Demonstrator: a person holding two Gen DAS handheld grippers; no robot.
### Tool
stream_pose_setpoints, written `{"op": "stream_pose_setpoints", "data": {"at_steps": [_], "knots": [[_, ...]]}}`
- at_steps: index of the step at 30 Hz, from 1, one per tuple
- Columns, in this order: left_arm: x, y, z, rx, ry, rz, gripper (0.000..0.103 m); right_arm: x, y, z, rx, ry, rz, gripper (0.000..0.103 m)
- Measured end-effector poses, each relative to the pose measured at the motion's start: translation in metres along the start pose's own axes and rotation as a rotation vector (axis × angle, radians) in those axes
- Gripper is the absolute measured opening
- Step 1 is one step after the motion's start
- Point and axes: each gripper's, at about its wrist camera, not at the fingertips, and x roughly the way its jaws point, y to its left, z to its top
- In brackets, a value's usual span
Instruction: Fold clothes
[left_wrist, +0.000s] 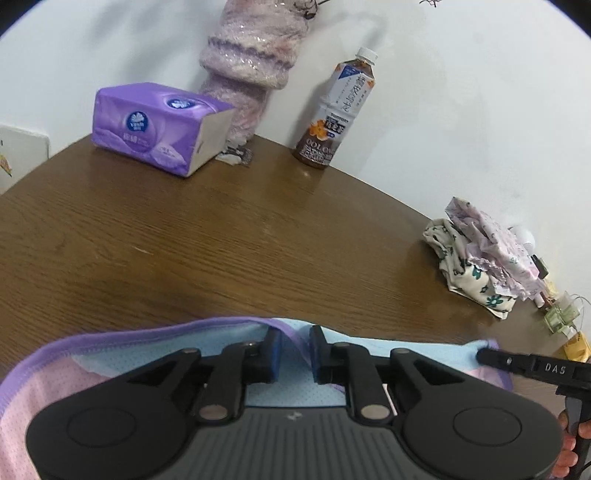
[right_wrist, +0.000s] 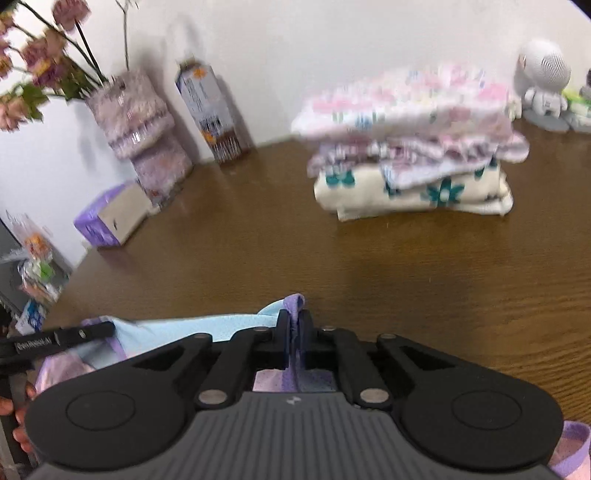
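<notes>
Your left gripper (left_wrist: 294, 354) sits low over the near edge of the brown wooden table (left_wrist: 207, 236). Its 2 blue-padded fingers (left_wrist: 274, 350) stand apart, with the purple hem of the garment (left_wrist: 55, 373) passing through the gap; the jaws are released, not pressing the cloth. The garment is a mesh piece in pink and light blue with purple trim, spread along the near edge of the table beneath both tools.

Your right gripper (right_wrist: 294, 339) has its jaws clenched on a fold of the garment's purple trim (right_wrist: 294, 306), which stands up between the fingers. In the left wrist view, the right gripper's tip touches the light-blue edge of the garment at the right of the frame, and part of your hand (left_wrist: 569, 450) shows on the handle below it.

Background, left wrist view: a purple tissue pack (left_wrist: 159, 125) at the far left of the table, a vase wrapped in pink knit (left_wrist: 251, 62) just behind it against the wall, and a bottle of tea (left_wrist: 338, 110) standing upright to the right. A stack of folded floral clothes (left_wrist: 480, 258) lies at the far right, well apart from the garment. In the right wrist view, blurred by motion, a small white figurine (right_wrist: 545, 77) stands beside that stack, and pink flowers (right_wrist: 40, 66) rise from the vase.
</notes>
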Motion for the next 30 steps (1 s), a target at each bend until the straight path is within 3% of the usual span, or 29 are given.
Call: {"op": "stream_pose_setpoints", "data": {"at_steps": [3,6,10,14,15,17,18,21,23,26,28,30], "knots": [[-0.002,0.004,0.000,-0.016,0.002,-0.007,0.015,-0.016,-0.012,0.005,0.043,-0.034,0.013,0.026],[-0.004,0.008,0.000,-0.025,0.004,-0.010,0.015,-0.040,-0.024,0.008,0.004,-0.053,-0.033,0.026],[-0.008,0.009,-0.001,-0.036,0.007,-0.004,0.016,-0.049,-0.024,-0.005,-0.172,0.026,-0.087,0.026],[-0.012,0.001,-0.005,0.000,0.009,0.006,0.025,-0.039,-0.011,-0.022,-0.349,0.089,-0.148,0.033],[-0.012,-0.001,-0.007,0.014,0.008,0.012,0.025,-0.036,-0.007,-0.025,-0.390,0.098,-0.166,0.032],[-0.014,-0.002,-0.009,0.033,0.000,0.017,0.025,-0.030,-0.001,-0.025,-0.447,0.085,-0.208,0.007],[-0.014,-0.002,-0.010,0.036,-0.004,0.017,0.025,-0.027,0.000,-0.023,-0.458,0.080,-0.232,0.002],[-0.016,0.000,-0.013,0.038,-0.018,0.018,0.023,-0.019,-0.001,-0.013,-0.452,0.058,-0.262,0.002],[-0.017,0.001,-0.014,0.038,-0.025,0.022,0.021,-0.021,-0.008,-0.004,-0.383,0.065,-0.203,0.004],[-0.020,0.004,-0.014,0.028,-0.021,0.024,0.021,-0.048,-0.028,0.009,-0.241,0.031,-0.096,0.015],[-0.024,0.003,-0.015,0.014,-0.010,0.021,0.022,-0.068,-0.039,0.008,-0.221,0.005,-0.108,0.030],[-0.028,0.000,-0.017,0.010,0.001,0.016,0.027,-0.077,-0.050,0.004,-0.232,0.018,-0.159,0.036]]}}
